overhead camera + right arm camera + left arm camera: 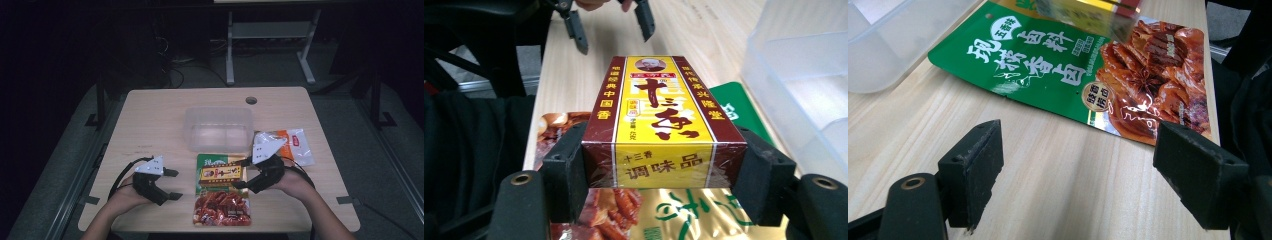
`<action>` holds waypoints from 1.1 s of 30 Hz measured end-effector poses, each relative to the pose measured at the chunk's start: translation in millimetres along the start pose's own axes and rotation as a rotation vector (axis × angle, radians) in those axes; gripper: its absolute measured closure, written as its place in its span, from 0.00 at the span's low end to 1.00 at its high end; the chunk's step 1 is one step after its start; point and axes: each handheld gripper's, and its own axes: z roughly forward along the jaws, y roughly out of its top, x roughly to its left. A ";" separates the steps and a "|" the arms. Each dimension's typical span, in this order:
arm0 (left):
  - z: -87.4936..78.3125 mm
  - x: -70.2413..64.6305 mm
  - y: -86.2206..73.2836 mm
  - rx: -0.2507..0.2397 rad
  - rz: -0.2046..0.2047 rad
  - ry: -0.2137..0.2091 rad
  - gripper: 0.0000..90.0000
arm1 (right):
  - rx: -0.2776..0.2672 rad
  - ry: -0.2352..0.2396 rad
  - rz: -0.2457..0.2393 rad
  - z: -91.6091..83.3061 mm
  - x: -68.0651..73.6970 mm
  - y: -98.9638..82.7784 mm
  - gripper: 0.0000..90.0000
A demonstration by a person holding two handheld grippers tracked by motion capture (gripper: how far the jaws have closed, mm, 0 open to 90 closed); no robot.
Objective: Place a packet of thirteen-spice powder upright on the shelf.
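I have the spice box (664,122) clamped across its short width in my right hand-held gripper (242,173), one pad on each maroon side, the box held level just above the green-and-red sauce pouch (221,196). To do this step well, I judge I should keep the squeeze steady and the box flat, lift it clear of the pouch, carry it to the clear plastic tub (218,128) just beyond the pouch, and let go only once it sits low inside the tub's walls. The box is a long carton, yellow on top with dark red characters, maroon bands along both sides and a small portrait at its far end; it looks wrapped in glossy film, so it may slip. My left hand-held gripper (172,184) sits to the left of the pouch, jaws spread wide with nothing between them. An orange-and-white packet (295,145) lies to the right of the tub on the bench (150,125).
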 end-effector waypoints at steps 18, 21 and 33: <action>1.9 -0.1 -2.5 -0.002 0.002 0.044 0.24 | 0.012 -0.085 -0.022 -18.7 -35.0 38.7 0.35; 0.6 0.9 -4.2 -0.010 -0.011 0.042 0.24 | 0.021 -0.093 -0.030 -19.1 -37.9 42.8 0.35; 2.1 3.3 -6.5 0.006 -0.011 0.055 0.24 | 0.063 -0.140 -0.043 -16.5 -64.7 70.2 0.35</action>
